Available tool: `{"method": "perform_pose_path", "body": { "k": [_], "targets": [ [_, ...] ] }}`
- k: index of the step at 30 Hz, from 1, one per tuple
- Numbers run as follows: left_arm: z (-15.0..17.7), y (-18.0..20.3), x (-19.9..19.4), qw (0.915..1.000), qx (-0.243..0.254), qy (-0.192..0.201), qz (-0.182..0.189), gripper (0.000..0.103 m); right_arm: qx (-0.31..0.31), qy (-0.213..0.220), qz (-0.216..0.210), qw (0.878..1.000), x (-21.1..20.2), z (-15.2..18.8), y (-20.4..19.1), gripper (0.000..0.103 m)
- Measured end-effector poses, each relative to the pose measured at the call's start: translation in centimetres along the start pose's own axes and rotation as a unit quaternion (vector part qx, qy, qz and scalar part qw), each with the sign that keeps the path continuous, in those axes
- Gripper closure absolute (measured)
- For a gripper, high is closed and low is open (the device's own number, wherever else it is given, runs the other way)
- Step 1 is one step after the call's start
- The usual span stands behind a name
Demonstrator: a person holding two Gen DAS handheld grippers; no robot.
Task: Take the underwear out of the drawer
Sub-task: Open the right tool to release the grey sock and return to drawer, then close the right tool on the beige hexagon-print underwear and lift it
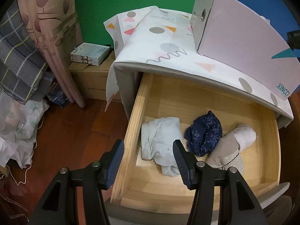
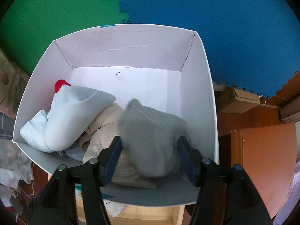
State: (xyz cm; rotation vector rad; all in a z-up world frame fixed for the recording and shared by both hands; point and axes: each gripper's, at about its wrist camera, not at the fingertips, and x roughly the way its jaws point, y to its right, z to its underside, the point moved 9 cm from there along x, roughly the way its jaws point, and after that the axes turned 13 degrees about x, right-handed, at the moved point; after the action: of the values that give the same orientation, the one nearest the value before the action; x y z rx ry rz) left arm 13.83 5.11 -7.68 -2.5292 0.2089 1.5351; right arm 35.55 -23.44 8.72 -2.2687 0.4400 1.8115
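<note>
Right wrist view: right gripper (image 2: 150, 157) jaws parted around a blurred grey garment (image 2: 151, 138) over white box (image 2: 204, 86), apparently released. Box already holds a pale blue roll (image 2: 71, 116) at 9 o'clock.
Left gripper (image 1: 148, 161) half open, empty; drawer (image 1: 131, 131) holds three pieces at 3 o'clock — task unfinished.

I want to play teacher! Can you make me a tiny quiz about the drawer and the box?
1. True or false: the wooden drawer is open.
2. How many cloth bundles lie in the drawer?
3. The blurry grey bundle between the right hand-held gripper fingers is over: A) the floor, B) the white box, C) the drawer.

Key: 1 true. 2 three: pale blue, dark blue, beige. 3 B.
</note>
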Motion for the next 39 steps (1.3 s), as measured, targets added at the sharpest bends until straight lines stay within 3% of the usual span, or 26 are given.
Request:
{"method": "perform_pose_path", "body": {
  "k": [7, 11, 16, 21, 29, 39],
  "targets": [
    [0.3, 0.1, 0.5, 0.9999, -0.003, -0.013, 0.009, 0.048, -0.009, 0.032, -0.029, 0.999, -4.6, 1.2, 0.1, 0.041],
    [0.3, 0.2, 0.6, 0.9998, 0.0, -0.014, 0.014, 0.048, -0.027, 0.046, -0.053, 0.997, -7.4, 3.9, 0.4, 0.04],
    [0.4, 0.4, 0.7, 0.9996, -0.004, -0.017, 0.022, 0.048, -0.067, 0.028, -0.065, 0.995, -8.0, 9.0, 0.2, 0.04],
    [0.6, 0.7, 1.1, 0.9991, 0.002, -0.031, 0.029, 0.048, -0.098, -0.022, -0.066, 0.993, -4.9, 14.8, -1.0, 0.04],
    [0.8, 0.6, 1.2, 0.999, 0.0, -0.033, 0.029, 0.048, -0.126, -0.116, -0.038, 0.985, 4.5, 22.6, -3.6, 0.04],
    [0.8, 0.5, 1.3, 0.9989, -0.003, -0.033, 0.033, 0.048, -0.15, -0.149, -0.016, 0.977, 10.7, 24.8, -6.3, 0.041]
  ]
}}
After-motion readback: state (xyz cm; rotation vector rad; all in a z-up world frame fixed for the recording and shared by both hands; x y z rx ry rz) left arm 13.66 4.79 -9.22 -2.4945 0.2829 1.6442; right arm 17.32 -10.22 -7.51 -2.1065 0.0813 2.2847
